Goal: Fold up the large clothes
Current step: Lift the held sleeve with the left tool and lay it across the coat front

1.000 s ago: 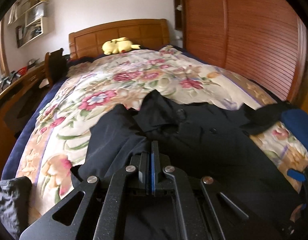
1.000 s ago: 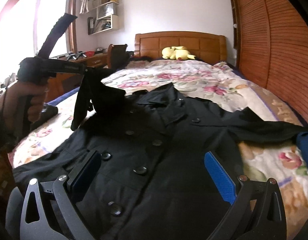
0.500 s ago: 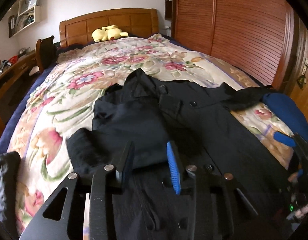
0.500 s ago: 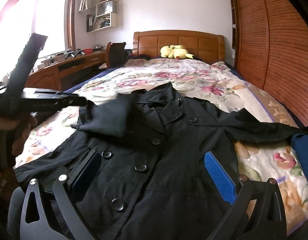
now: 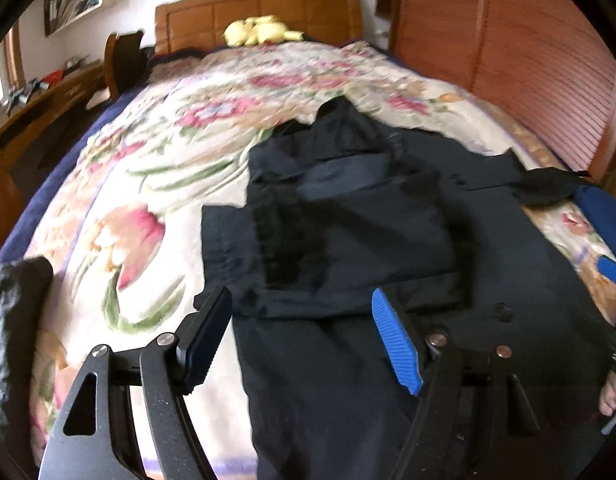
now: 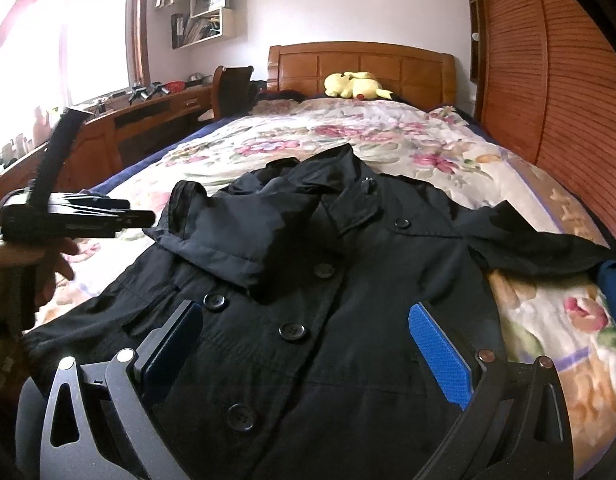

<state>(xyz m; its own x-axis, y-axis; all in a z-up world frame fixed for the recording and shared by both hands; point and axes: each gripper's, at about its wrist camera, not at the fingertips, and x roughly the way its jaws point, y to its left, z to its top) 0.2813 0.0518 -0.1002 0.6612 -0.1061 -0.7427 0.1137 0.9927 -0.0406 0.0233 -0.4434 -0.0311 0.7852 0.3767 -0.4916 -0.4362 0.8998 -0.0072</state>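
Observation:
A black buttoned coat (image 6: 328,300) lies face up on the floral bedspread (image 6: 368,136). Its left sleeve (image 6: 235,240) is folded across the chest; its right sleeve (image 6: 548,244) stretches out to the right. In the left wrist view the coat (image 5: 368,240) fills the middle, and my left gripper (image 5: 303,340) is open and empty just above the folded sleeve (image 5: 348,248). My right gripper (image 6: 308,348) is open and empty over the coat's lower front. The left gripper also shows in the right wrist view (image 6: 139,218) at the left, held in a hand.
A yellow plush toy (image 6: 354,85) lies by the wooden headboard (image 6: 360,60). A desk (image 6: 147,120) and chair (image 6: 231,88) stand left of the bed. A wooden slatted wardrobe (image 6: 548,80) runs along the right. A dark cloth (image 5: 11,320) lies at the bed's left edge.
My left gripper opened and let go of the left sleeve, which now lies folded across the coat's chest; the gripper drew back. The right gripper stayed open and nearly still.

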